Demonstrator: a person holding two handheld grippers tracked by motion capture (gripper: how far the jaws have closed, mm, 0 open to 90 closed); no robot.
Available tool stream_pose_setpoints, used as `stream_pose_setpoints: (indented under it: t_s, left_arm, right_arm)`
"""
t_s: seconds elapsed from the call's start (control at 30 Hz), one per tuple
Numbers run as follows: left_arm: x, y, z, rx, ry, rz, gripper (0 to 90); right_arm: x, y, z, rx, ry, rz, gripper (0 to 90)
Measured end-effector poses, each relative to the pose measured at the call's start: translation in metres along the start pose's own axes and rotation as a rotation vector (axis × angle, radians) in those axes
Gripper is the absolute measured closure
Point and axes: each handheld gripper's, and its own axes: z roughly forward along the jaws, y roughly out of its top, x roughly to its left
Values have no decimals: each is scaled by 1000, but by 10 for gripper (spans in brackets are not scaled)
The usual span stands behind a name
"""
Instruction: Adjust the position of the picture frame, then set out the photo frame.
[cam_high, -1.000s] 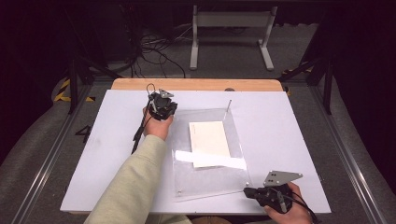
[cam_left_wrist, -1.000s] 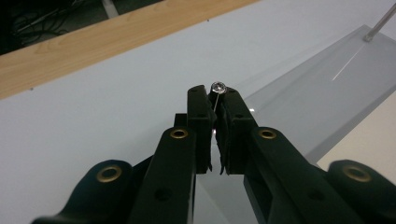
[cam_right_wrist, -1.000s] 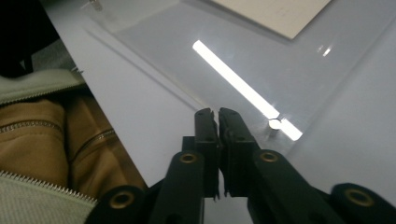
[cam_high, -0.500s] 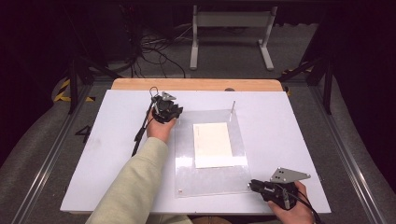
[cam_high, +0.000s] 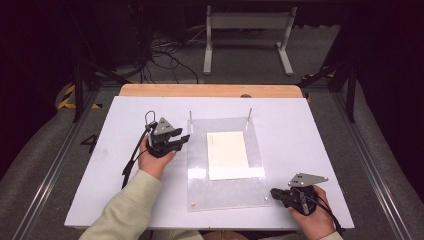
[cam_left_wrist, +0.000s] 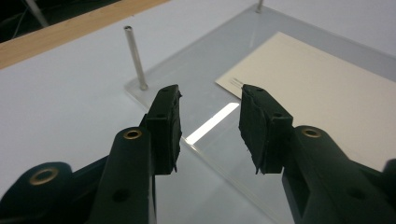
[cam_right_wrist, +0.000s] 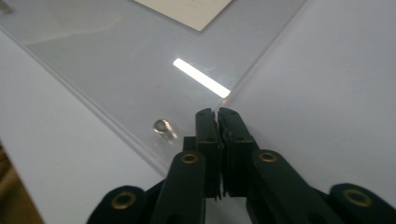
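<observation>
A clear acrylic plate (cam_high: 225, 192) lies flat on the white table over a cream paper sheet (cam_high: 228, 154). Two thin metal posts (cam_high: 190, 116) (cam_high: 250, 114) stand at its far corners. My left gripper (cam_high: 184, 140) sits just off the plate's left edge. Its jaws have just been opening, and in the left gripper view (cam_left_wrist: 210, 121) nothing is between them; beyond them are the plate (cam_left_wrist: 196, 65), a post (cam_left_wrist: 135, 58) and the sheet (cam_left_wrist: 317, 93). My right gripper (cam_high: 272, 192) is at the near right corner, shut and empty (cam_right_wrist: 217, 114), beside the corner hole (cam_right_wrist: 161, 126).
The white tabletop (cam_high: 310, 140) has bare room on both sides of the plate. A wooden strip (cam_high: 210, 90) runs along its far edge. Beyond it are a white metal stand (cam_high: 247, 30) and loose cables (cam_high: 170, 50) on the floor.
The plate, askew and tilted a second ago, now lies flat and square with the posts at its far corners. My left gripper drew back from the far left corner toward the person.
</observation>
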Motion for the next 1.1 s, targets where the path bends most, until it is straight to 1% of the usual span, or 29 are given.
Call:
stream_pose_setpoints:
  t_s: [0.03,0.07,0.1,0.13,0.17,0.2,0.23,0.27,0.4,0.5,0.57,0.6,0.63,0.67,0.7,0.73,0.8,0.87,0.97,1.07,1.1]
  left_arm:
    - [-2,-1,-3,2,-19,-1,584]
    - [-2,-2,-6,2,-33,6,579]
    - [-3,-4,-9,-10,-52,-4,579]
    - [-4,-6,-12,-12,-77,-26,579]
    - [-5,-8,-14,-8,-83,-12,579]
    - [-6,-10,-17,-1,-85,-4,579]
    - [-8,-12,-19,4,-87,1,579]
    - [-9,-14,-21,1,-94,-9,579]
    - [-13,-23,-31,7,-104,-1,576]
    - [-17,-30,-39,20,-118,7,567]
    - [-22,-33,-42,20,-126,26,554]
    - [-23,-34,-43,22,-129,41,546]
    - [-25,-35,-45,27,-132,47,542]
    - [-28,-36,-48,29,-134,61,537]
    - [-29,-36,-50,29,-141,67,530]
    - [-29,-37,-51,29,-144,69,521]
    - [-29,-37,-53,27,-149,68,512]
    - [-29,-39,-55,31,-148,64,501]
    - [-28,-41,-56,34,-146,64,494]
    - [-24,-45,-57,48,-122,54,485]
    - [-21,-47,-56,59,-105,51,483]
  right_arm:
    - [2,1,1,7,8,-2,894]
    - [4,2,1,16,-6,-15,895]
    - [5,3,1,23,-6,-21,896]
    - [5,4,2,25,2,-18,896]
    - [6,4,2,27,20,-14,896]
    - [7,4,4,25,47,-15,896]
    - [10,4,5,25,60,-19,896]
    - [13,5,7,29,68,-31,896]
    - [21,8,10,40,70,-68,895]
    - [20,8,10,40,77,-74,880]
    - [20,10,8,31,66,-89,828]
    - [21,11,6,10,59,-97,803]
    - [21,12,4,-2,54,-104,790]
    - [21,14,2,-15,45,-115,781]
    - [20,17,-1,-28,43,-121,769]
    - [20,19,-2,-42,34,-138,767]
    - [19,21,-3,-47,34,-143,768]
    - [17,24,-4,-64,45,-147,765]
    - [15,29,-4,-77,38,-162,751]
    - [12,37,-5,-89,36,-160,751]
    - [10,39,-5,-93,42,-158,757]
